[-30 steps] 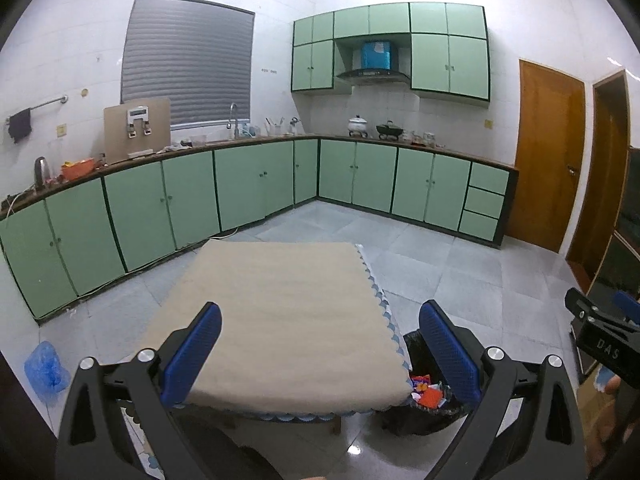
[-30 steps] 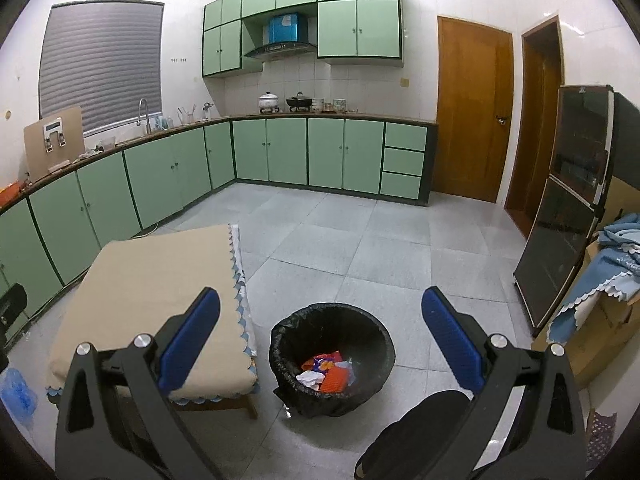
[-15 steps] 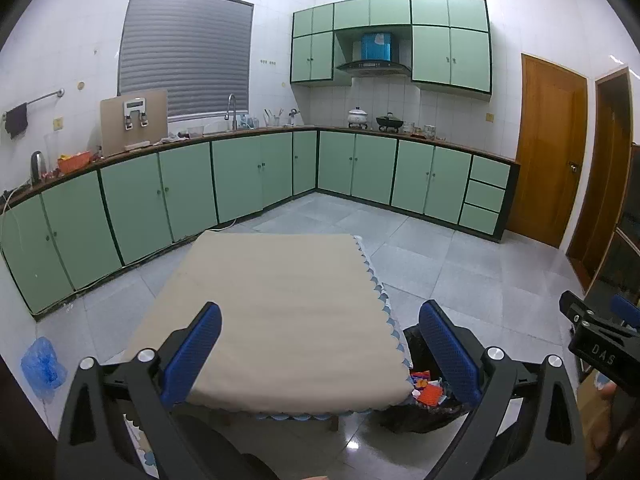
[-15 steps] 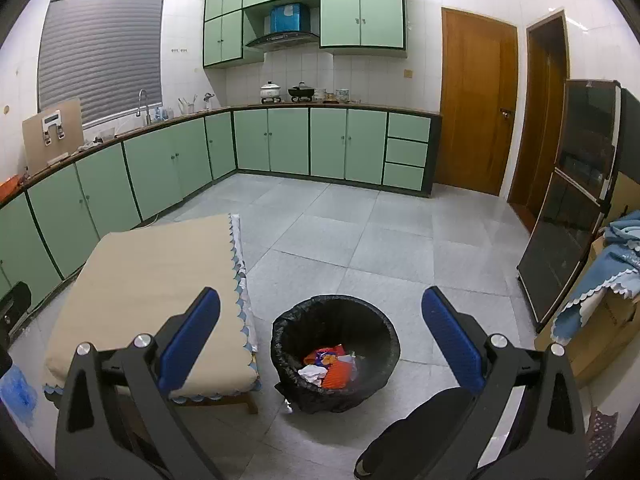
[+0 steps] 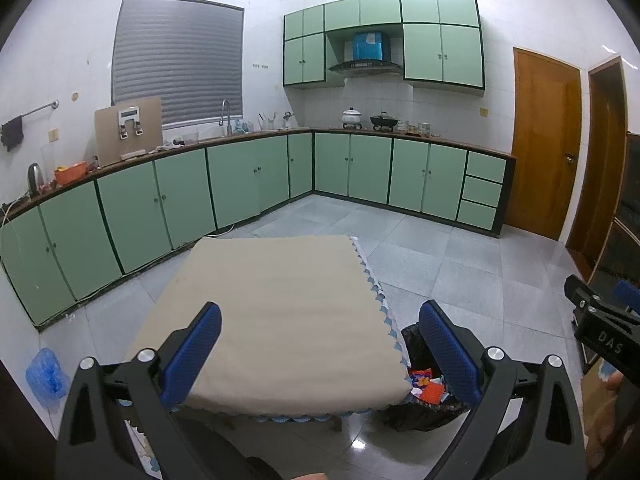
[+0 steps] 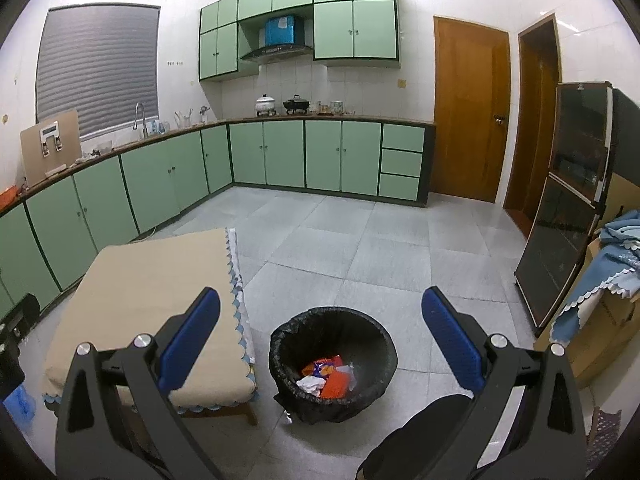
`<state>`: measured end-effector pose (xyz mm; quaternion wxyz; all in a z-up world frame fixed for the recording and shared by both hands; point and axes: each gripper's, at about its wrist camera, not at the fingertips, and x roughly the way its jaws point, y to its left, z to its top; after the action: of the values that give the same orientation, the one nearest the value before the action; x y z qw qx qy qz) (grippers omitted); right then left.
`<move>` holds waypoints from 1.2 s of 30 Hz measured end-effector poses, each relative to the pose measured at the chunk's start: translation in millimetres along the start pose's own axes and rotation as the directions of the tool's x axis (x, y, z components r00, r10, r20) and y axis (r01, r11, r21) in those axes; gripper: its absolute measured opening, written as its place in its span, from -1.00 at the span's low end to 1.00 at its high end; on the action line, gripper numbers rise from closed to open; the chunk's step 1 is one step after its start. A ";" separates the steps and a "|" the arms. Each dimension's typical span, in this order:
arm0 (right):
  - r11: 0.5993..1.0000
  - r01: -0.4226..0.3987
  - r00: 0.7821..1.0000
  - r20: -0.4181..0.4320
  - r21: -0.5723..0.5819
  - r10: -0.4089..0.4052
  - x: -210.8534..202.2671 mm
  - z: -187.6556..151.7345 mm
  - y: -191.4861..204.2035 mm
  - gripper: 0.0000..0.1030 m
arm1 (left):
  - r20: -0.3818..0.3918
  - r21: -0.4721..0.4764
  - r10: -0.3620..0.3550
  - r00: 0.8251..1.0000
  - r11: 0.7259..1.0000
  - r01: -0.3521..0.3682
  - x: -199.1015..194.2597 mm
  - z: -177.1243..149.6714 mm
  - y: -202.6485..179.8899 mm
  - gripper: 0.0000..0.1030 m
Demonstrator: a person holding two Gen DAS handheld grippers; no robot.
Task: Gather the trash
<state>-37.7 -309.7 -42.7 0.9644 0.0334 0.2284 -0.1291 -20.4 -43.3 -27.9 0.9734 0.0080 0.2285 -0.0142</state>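
Looks basically done: crumpled orange and white wrappers (image 6: 328, 378) already sit in round black-lined bin (image 6: 280, 344), at 3 o'clock of bare beige-cloth surface (image 5: 280, 300). Left tongs (image 5: 320, 354), right tongs (image 6: 320, 346) both spread apart, holding nothing. Nothing obvious left.

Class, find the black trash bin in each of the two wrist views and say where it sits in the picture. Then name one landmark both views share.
Left wrist: the bin is at lower right, partly hidden behind the table corner and the gripper's right finger.
Right wrist: the bin is at lower centre, in full view, right of the table.
Shared landmark: the blue range hood under the upper cabinets.
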 end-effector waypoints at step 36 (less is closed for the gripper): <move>1.000 -0.013 0.999 0.039 0.002 0.013 -8.9 5.8 5.8 0.90 | 0.051 -0.004 0.048 0.998 0.999 -0.048 -12.4 9.0 5.5 0.88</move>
<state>-41.3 -302.7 -33.5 0.9695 0.0336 0.2091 -0.1237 -27.4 -37.7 -14.2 0.9790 0.0117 0.2033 0.0093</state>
